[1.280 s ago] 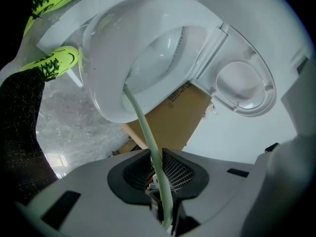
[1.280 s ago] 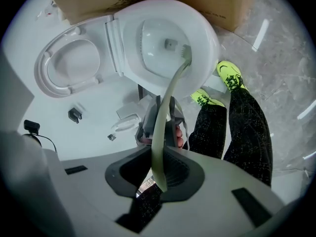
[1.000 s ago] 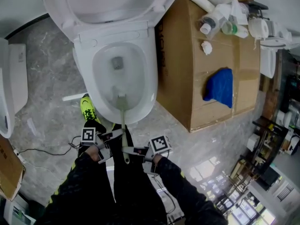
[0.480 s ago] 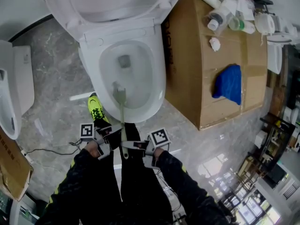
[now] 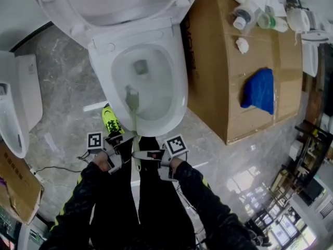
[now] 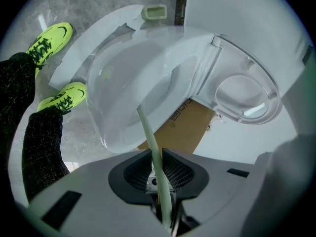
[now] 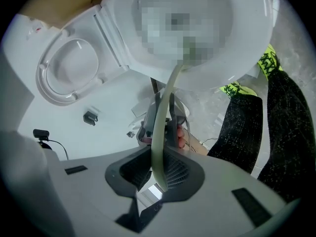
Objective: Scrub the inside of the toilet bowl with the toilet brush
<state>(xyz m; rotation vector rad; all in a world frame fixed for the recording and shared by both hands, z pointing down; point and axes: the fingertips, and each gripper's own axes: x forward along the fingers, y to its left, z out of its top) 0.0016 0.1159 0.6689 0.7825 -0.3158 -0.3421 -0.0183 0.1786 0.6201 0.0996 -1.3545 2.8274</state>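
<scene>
The white toilet bowl (image 5: 176,95) stands open with its lid raised. A pale green toilet brush (image 5: 133,99) has its head low on the bowl's left inner wall, short of the drain. Its thin handle runs back over the front rim to both grippers. My left gripper (image 5: 123,148) is shut on the handle (image 6: 149,135), with the right gripper (image 5: 150,157) shut on it just behind. In the left gripper view the jaws (image 6: 157,158) pinch the handle below the bowl (image 6: 113,78). The right gripper (image 7: 159,158) clamps the handle (image 7: 167,102), and part of the bowl interior is mosaicked.
A large cardboard box (image 5: 218,87) stands right of the toilet, carrying bottles (image 5: 250,14) and a blue cloth (image 5: 258,91). Another white fixture (image 5: 15,108) stands at the left. A yellow shoe (image 5: 110,121) is beside the bowl, and a cable (image 5: 52,168) lies on the marble floor.
The brush head has slid up the bowl wall toward the drain. Both grippers moved forward with the handle and kept hold of it.
</scene>
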